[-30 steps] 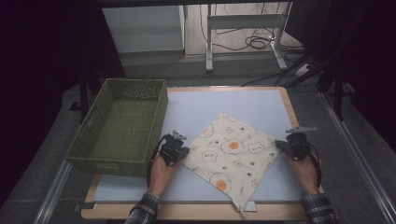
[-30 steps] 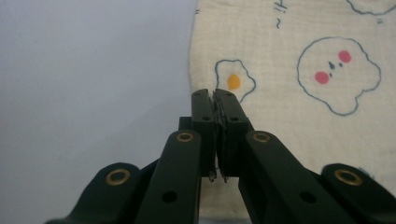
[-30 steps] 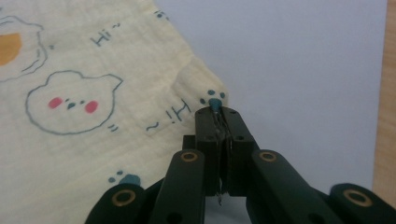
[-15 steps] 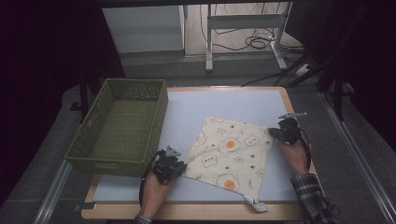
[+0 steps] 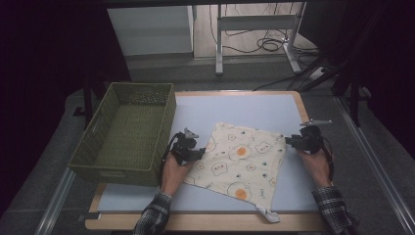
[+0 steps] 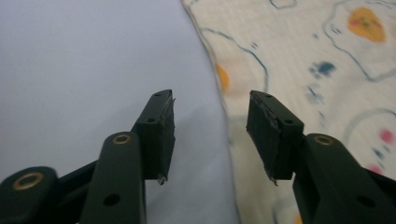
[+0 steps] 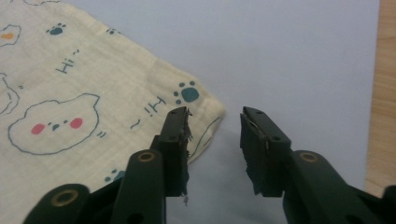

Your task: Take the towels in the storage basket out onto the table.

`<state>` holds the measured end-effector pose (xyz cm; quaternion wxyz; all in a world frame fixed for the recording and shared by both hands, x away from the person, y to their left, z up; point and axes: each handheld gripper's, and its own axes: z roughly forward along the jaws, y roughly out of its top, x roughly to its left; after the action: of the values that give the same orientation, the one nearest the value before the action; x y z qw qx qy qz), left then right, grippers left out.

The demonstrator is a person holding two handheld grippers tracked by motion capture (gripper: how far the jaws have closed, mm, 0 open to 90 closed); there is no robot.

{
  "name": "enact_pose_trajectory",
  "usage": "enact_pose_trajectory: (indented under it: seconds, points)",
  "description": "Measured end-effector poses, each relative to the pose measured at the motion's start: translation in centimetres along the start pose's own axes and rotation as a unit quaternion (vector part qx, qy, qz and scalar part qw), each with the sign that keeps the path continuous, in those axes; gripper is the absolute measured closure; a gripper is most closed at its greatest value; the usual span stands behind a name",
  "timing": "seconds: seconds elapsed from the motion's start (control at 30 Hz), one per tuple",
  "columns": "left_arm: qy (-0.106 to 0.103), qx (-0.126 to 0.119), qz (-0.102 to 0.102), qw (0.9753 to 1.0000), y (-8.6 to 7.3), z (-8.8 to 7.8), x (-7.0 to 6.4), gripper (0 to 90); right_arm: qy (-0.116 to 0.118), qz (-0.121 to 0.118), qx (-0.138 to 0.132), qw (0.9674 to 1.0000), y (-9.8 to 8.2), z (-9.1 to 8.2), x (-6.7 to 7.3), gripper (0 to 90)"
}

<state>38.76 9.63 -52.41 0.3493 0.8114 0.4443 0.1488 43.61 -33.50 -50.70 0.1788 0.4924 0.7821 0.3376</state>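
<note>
I hold both forearms low over the table (image 5: 254,105), my left gripper (image 5: 198,152) and right gripper (image 5: 288,140) at opposite corners of the printed cloth (image 5: 240,159). Both sets of fingers have just been opening, now partly apart, pressing nothing; the cloth lies flat just right of the green basket (image 5: 125,134).

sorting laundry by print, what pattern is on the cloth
Cream cloth printed with bear faces, fried eggs, blue paw prints and "Hi~"; clearest in the right gripper view.

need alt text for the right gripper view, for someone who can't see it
The right gripper hovers open at a corner of a cream cloth printed with paw prints, a blushing cartoon face and "Hi". Its jaws have just been opening; the gap between them shows the pale blue table mat, with the cloth's corner at the left jaw. A wooden edge runs along the right.
</note>
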Motion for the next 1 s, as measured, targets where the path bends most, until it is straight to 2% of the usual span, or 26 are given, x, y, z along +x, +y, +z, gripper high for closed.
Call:
enact_pose_trajectory:
  seconds: [0.1,0.13,0.17,0.2,0.23,0.33,0.4,0.43,0.5,0.57,0.6,0.77,0.87,0.97,1.0]
  points:
    - [0.002,0.002,0.010,0.9999,0.8,0.8,0.4,50.0,-0.002,0.002,0.003,1.0000,-0.1,0.0,-0.1,57.8]
    - [0.002,-0.002,0.013,0.9999,1.7,1.5,0.8,49.9,-0.002,0.006,0.001,1.0000,0.0,0.0,-0.1,55.2]
    - [0.002,-0.002,0.013,0.9999,1.7,1.5,0.8,49.3,-0.002,0.006,0.001,1.0000,0.0,0.0,-0.1,55.2]
    - [0.004,-0.006,0.016,0.9998,2.7,2.1,1.2,49.3,-0.004,0.012,0.000,0.9999,0.0,0.0,-0.2,53.6]
    - [0.004,-0.006,0.016,0.9998,2.7,2.1,1.2,49.3,-0.004,0.012,0.000,0.9999,0.0,0.0,-0.2,53.6]
    - [0.003,-0.014,0.019,0.9997,4.0,2.9,1.4,49.3,-0.005,0.013,-0.003,0.9999,0.0,0.1,-0.3,52.9]
    - [0.010,-0.016,0.032,0.9993,5.1,3.8,1.4,50.0,-0.006,0.012,-0.005,0.9999,0.1,0.0,-0.3,53.9]
    - [0.010,-0.016,0.032,0.9993,5.1,3.8,1.4,50.9,-0.006,0.012,-0.005,0.9999,0.1,0.0,-0.3,53.9]
    - [0.021,-0.016,0.045,0.9986,6.1,4.5,1.5,52.3,-0.002,0.017,-0.008,0.9998,0.1,-0.1,-0.5,62.8]
    - [0.021,-0.018,0.044,0.9986,6.3,4.7,1.6,53.7,-0.002,0.017,-0.008,0.9998,0.0,-0.1,-0.6,65.1]
    - [0.011,-0.019,0.037,0.9991,6.9,5.2,1.8,53.9,-0.002,0.022,-0.007,0.9997,0.0,-0.1,-0.8,67.9]
    - [0.011,-0.014,0.037,0.9991,7.5,6.4,1.7,55.1,-0.002,0.015,-0.007,0.9999,0.0,0.1,-0.8,69.9]
    - [0.016,-0.012,0.031,0.9993,7.7,7.6,1.6,54.0,-0.001,0.014,-0.013,0.9998,0.1,0.5,-0.6,69.8]
    - [0.019,-0.015,0.025,0.9994,7.7,8.1,1.6,50.8,-0.001,0.013,-0.013,0.9998,0.2,0.7,-0.5,68.9]
    - [0.027,-0.018,0.023,0.9992,7.8,8.3,1.6,49.3,-0.002,0.009,-0.012,0.9999,0.4,1.0,-0.3,64.2]
